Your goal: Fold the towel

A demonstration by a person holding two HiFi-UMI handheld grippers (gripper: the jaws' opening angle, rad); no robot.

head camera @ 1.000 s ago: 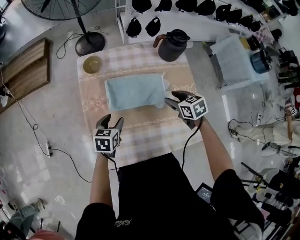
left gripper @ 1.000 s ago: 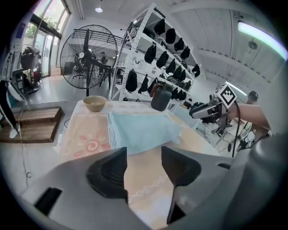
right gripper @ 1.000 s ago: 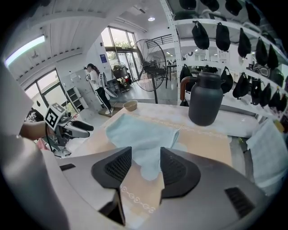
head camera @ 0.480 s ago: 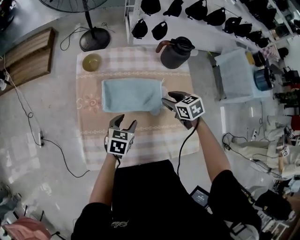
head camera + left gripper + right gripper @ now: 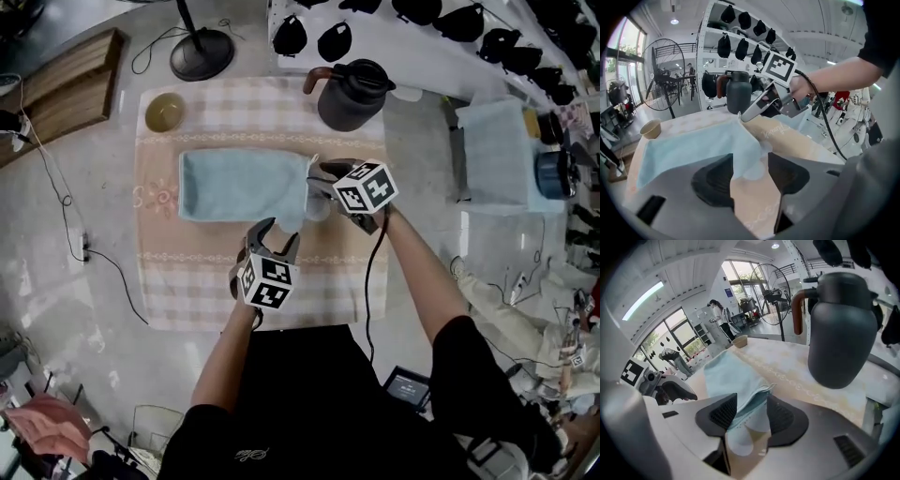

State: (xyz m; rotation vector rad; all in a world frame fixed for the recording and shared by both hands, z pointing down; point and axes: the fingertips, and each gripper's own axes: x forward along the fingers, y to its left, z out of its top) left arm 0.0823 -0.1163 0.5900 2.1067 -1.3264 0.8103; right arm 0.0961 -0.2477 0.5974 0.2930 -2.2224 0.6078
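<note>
Where the checked tablecloth [image 5: 187,281] covers the table, a light blue towel [image 5: 239,183] lies flat in the middle of it. The towel is long from left to right. Its short right end is close to both claws, and that end shows more than one layer of cloth.

The right gripper [image 5: 322,178] is at the far corner of that end. Its two jaws stand apart. The layered edge of the towel sits in the gap between them, and the pads do not squeeze it.

The left gripper [image 5: 275,236] is at the near corner of the same end, just beside the towel's edge. Its jaws are wide apart too. In the left gripper view, the towel's corner shows in the gap between the jaws, lying on the tablecloth. I cannot tell if a jaw touches it. Nothing is pinched.

The two grippers are near each other, one at each corner of the towel's right end. Both point down at a slant.

A dark jug [image 5: 349,94] with a brown handle stands upright at the far edge of the tablecloth, past the right gripper and apart from the towel. A small round bowl [image 5: 165,111] sits at the far left corner of the tablecloth. A black fan base [image 5: 202,53] stands on the floor behind the table.
</note>
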